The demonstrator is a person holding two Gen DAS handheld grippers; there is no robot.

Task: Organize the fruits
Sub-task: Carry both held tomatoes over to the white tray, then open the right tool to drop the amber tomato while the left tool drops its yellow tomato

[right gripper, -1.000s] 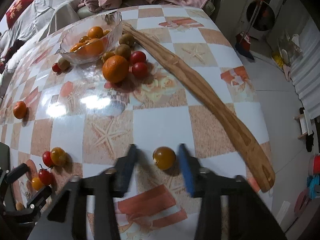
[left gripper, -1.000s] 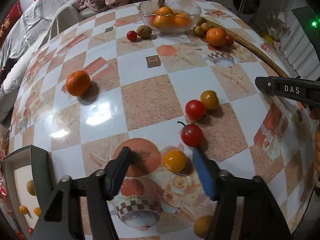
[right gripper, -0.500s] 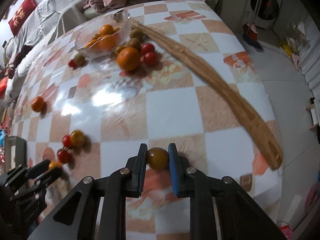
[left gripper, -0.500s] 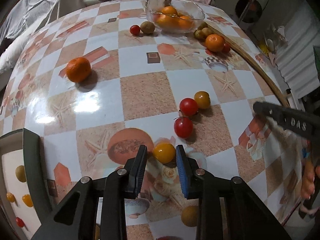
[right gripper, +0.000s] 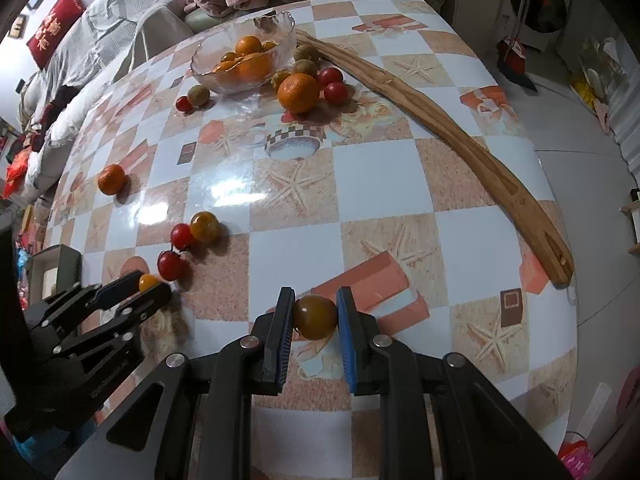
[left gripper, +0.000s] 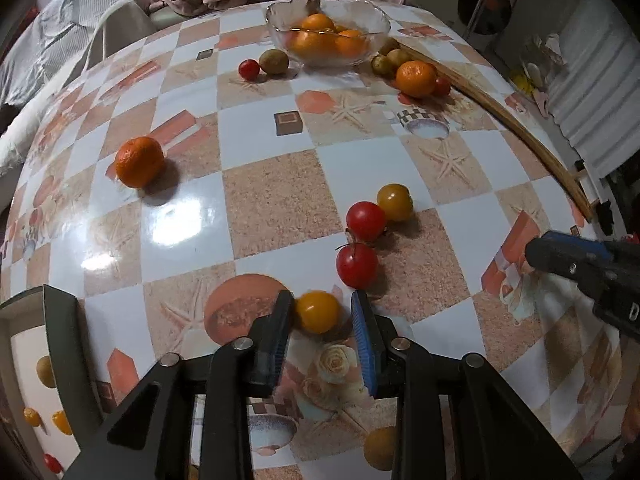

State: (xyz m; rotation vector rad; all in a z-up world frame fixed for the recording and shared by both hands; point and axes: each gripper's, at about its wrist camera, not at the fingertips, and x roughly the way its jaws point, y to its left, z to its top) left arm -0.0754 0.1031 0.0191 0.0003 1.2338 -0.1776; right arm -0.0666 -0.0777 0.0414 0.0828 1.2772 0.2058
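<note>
My left gripper (left gripper: 321, 316) is closed around a yellow cherry tomato (left gripper: 317, 311) low over the table; its jaws touch or nearly touch the fruit. My right gripper (right gripper: 314, 316) is shut on a brownish-orange cherry tomato (right gripper: 315, 317), held just above the table. Two red tomatoes (left gripper: 357, 265) and an orange one (left gripper: 395, 201) lie just beyond the left gripper. A glass bowl (left gripper: 280, 20) with oranges stands at the far side. A loose orange (left gripper: 139, 161) lies at the left.
A long wooden stick (right gripper: 440, 120) lies along the table's right side. An orange (right gripper: 299, 93), red tomatoes and small kiwis sit next to the bowl. A dark tray (left gripper: 60, 340) holding small fruits is at the left gripper's lower left. Bedding lies beyond the table.
Both grippers closed from wide open onto their tomatoes. The right one has lifted its tomato slightly and drawn back; the left one has stayed at the yellow tomato.
</note>
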